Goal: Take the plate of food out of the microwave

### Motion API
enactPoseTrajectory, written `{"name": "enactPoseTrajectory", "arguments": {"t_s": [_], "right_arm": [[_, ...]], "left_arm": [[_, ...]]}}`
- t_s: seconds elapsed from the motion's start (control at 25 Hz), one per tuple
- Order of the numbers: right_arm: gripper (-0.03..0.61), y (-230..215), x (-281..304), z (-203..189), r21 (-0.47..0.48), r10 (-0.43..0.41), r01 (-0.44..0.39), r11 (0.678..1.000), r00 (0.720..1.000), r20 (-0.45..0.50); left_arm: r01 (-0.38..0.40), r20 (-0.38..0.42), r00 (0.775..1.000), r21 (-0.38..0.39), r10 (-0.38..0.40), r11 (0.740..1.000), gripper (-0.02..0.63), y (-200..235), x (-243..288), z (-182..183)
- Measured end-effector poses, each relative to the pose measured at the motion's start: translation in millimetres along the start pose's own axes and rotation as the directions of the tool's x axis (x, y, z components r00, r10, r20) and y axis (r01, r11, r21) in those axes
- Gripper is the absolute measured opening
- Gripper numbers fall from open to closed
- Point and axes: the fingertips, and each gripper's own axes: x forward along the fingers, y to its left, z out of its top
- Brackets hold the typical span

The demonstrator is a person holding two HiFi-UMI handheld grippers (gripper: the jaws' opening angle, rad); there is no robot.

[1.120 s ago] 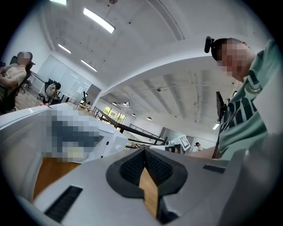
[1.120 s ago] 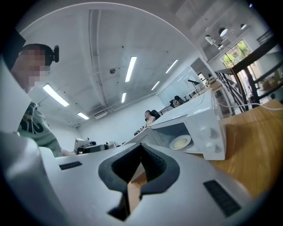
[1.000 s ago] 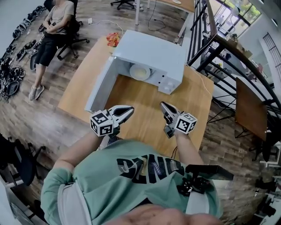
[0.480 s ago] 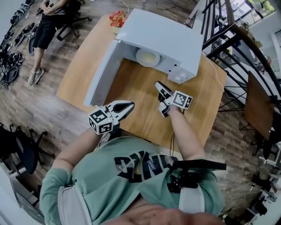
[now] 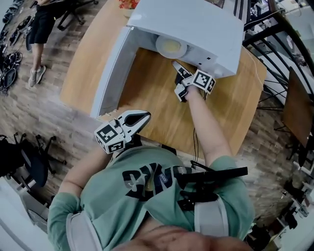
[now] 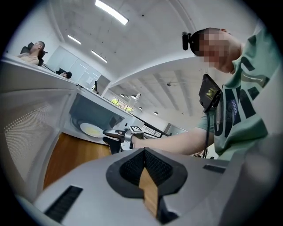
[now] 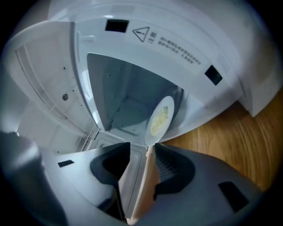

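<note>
A white plate of yellow food [image 5: 171, 46] sits inside the open white microwave [image 5: 191, 24], also seen as the plate [image 7: 160, 119] and the plate [image 6: 90, 130]. My right gripper [image 5: 177, 73] is at the oven's mouth, rolled on its side. Its jaws have just been opening and now stand apart. In the right gripper view the plate's near rim lies just past the right gripper [image 7: 141, 148], with nothing pressed between the pads. My left gripper [image 5: 140, 117] hovers by the table's near edge, far from the oven. Its pads [image 6: 132, 165] meet at the tips with nothing held.
The microwave door [image 5: 110, 68] swings out to the left over the wooden table [image 5: 157, 108]. A red packet [image 5: 128, 4] lies behind the oven. A seated person [image 5: 39, 24] is at upper left, a metal railing [image 5: 274, 29] at right, an office chair [image 5: 24, 162] at left.
The right gripper has travelled from mid-table up to the microwave's opening, rolled over and opened its jaws. The left gripper has sunk a little near the table's front edge.
</note>
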Motion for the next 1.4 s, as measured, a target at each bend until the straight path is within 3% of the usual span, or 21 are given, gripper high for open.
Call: {"name": "enactPoseTrajectory", "arguments": {"t_s": [0.4,0.72,0.84,1.0,1.4], "right_arm": [[0.156,-41,33,31,0.127,-0.043,0.032,0.991,0.996,0.084],[0.153,-39,49,27,0.198,0.009,-0.025,0.980,0.997,0.083],[0.064,-48,49,25,0.240,-0.024,0.002,0.971,0.996,0.089],[0.025,-47,48,27,0.245,-0.003,-0.021,0.969,0.995,0.099],[0.018,-36,30,15,0.253,0.050,-0.066,0.965,0.996,0.070]], "left_arm": [[0.007,0.001,1.000,-0.031,-0.007,1.000,0.003,12,-2,-8],[-0.002,0.006,1.000,-0.060,0.003,0.998,0.003,17,-5,-12],[-0.002,-0.001,1.000,-0.065,0.002,0.998,0.003,17,-3,-14],[-0.002,-0.009,1.000,-0.078,0.001,0.997,0.003,15,-4,-17],[0.003,0.002,1.000,-0.065,-0.003,0.998,0.003,10,-5,-12]]}}
